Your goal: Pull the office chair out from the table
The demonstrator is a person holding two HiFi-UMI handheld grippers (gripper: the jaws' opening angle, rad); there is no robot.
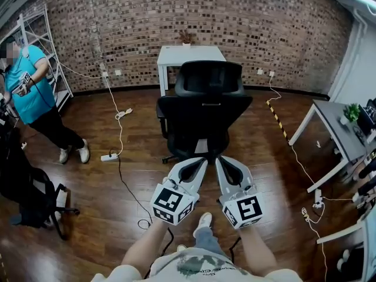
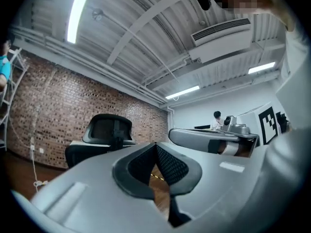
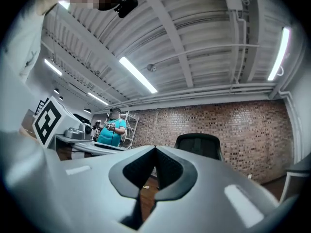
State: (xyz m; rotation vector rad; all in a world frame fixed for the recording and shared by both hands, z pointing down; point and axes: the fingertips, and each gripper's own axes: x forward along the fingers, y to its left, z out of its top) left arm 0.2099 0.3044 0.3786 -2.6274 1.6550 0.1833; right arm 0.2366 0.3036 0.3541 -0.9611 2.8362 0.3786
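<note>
Office chair [image 1: 204,107] looks castored, should roll lightly if taken by backrest [image 1: 208,78] rim; left gripper [image 1: 202,160] and right gripper [image 1: 220,160] fingers [image 2: 141,168] pressed together, empty.

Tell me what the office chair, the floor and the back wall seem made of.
office chair: matte black, probably fabric or mesh on plastic.
floor: glossy dark wood planks; light reflects.
back wall: rough bare brick; mortar lines show.

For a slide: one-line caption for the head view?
Left gripper and right gripper, jaws shut and empty, short of the black office chair by the white table.
</note>
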